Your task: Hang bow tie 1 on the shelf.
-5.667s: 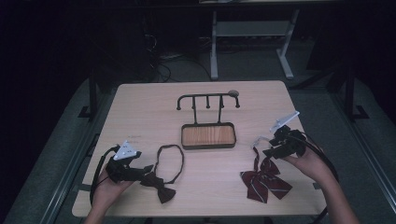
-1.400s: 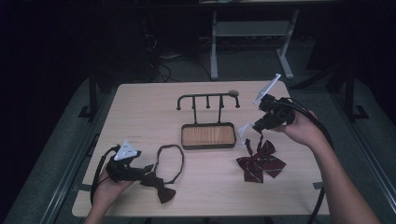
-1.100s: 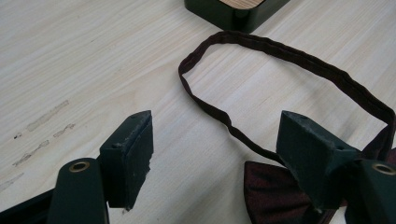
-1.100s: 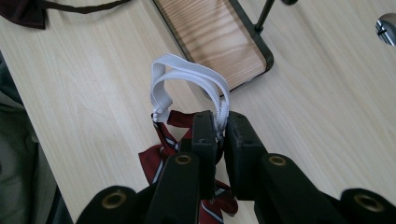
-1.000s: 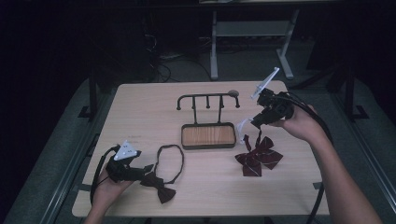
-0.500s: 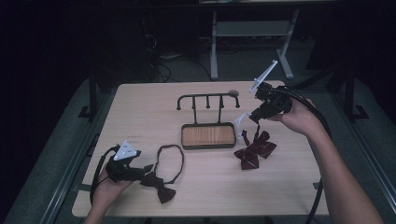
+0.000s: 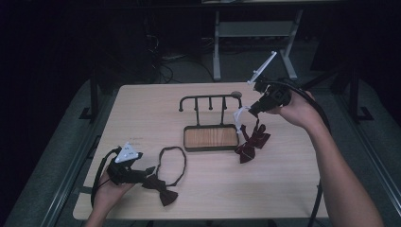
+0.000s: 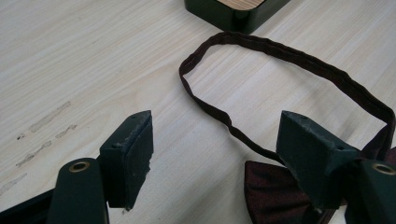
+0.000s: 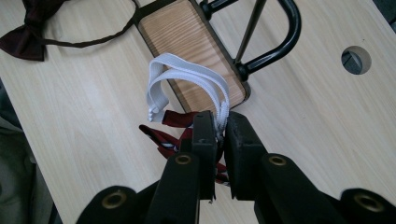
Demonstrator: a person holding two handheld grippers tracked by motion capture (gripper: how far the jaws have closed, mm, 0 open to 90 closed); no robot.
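Observation:
My right gripper (image 7: 252, 110) is held above the table just right of the black hook rack (image 7: 210, 98) with its wooden base (image 7: 210, 137). Its jaws are shut on the white strap (image 9: 187, 70) of a red striped bow tie (image 7: 250, 141), which dangles below with its low end near the tabletop. In the right gripper view the strap loops up over the rack's base (image 9: 187, 42). At the front left my left gripper (image 7: 147, 170) rests open on the table by a dark maroon bow tie (image 7: 161, 188). Its strap loop (image 8: 280, 51) lies beyond the open jaws, and the bow (image 8: 275, 196) sits by the right jaw.
A round hole (image 9: 355, 59) pierces the tabletop behind the rack. A light metal stand (image 7: 250, 33) rises beyond the table's far edge. The table's front edge runs close under my left hand (image 7: 106, 198).
My right gripper has risen and moved left toward the rack, lifting the red bow tie by its white strap. The left gripper and the dark bow tie have stayed put.

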